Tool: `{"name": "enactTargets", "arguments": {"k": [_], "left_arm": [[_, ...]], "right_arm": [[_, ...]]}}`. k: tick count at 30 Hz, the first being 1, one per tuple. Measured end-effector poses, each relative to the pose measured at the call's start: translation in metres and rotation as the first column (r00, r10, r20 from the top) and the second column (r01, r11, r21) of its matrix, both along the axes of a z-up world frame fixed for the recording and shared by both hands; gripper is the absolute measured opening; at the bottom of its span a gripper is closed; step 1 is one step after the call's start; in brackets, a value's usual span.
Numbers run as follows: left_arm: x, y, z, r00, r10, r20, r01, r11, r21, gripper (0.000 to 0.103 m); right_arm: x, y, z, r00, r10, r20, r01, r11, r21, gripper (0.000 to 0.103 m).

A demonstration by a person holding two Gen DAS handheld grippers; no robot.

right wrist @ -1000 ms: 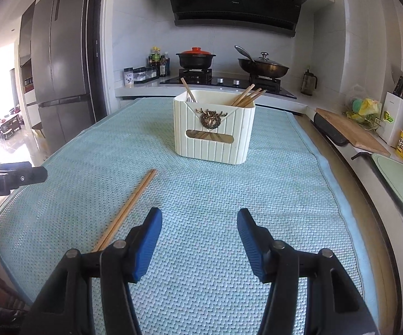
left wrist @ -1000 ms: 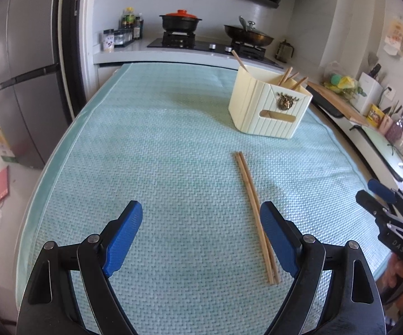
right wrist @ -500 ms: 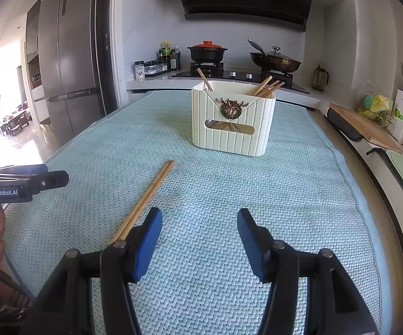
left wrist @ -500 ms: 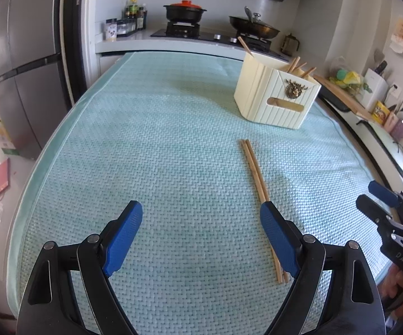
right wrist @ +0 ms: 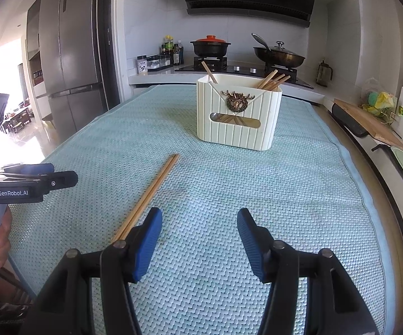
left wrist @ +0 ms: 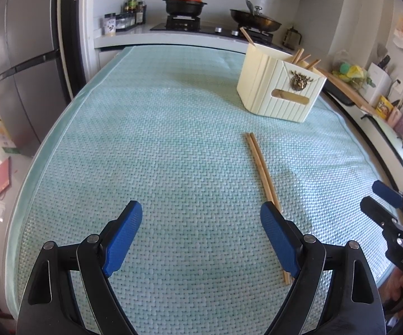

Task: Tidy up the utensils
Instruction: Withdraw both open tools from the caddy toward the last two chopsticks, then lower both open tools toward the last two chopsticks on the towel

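Both tools, the left tool (left wrist: 201,237) and the right tool (right wrist: 200,243), are held spread and empty above the table (left wrist: 145,139). Two chopsticks (left wrist: 261,167) are left lying right of centre, apparently awaiting pickup for the holder (left wrist: 279,89) at upper right.

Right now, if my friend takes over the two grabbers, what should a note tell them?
Left gripper: open, empty, above the mat.
Right gripper: open, empty, also above the mat.
Two chopsticks lie side by side on the mat, between the grippers, in front of the holder.
Done: some chopsticks already stand in the holder.
Left: pick up the loose pair and put it in the holder.
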State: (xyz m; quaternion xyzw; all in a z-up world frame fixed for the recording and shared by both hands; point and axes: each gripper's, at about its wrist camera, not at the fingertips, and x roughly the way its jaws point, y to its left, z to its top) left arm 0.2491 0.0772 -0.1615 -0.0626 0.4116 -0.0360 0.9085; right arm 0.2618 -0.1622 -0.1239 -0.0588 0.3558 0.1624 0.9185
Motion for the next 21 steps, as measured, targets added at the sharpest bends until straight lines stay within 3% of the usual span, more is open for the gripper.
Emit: {"name": "enactTargets", "arguments": {"k": [14,21], "left_arm": [[0.019,-0.004,-0.013,0.997,-0.048,-0.064,0.046,0.998,-0.044,0.088],[0.046,-0.037,-0.024,0.987,-0.132,-0.096,0.132,0.991,-0.001,0.088]], "right_arm": [[-0.001,-0.013,-0.001,0.999,-0.033,-0.008,0.033,0.999,0.025,0.057],[-0.002,-0.01,-0.006,0.999,-0.018,-0.031,0.018,1.0,0.023,0.057]]}}
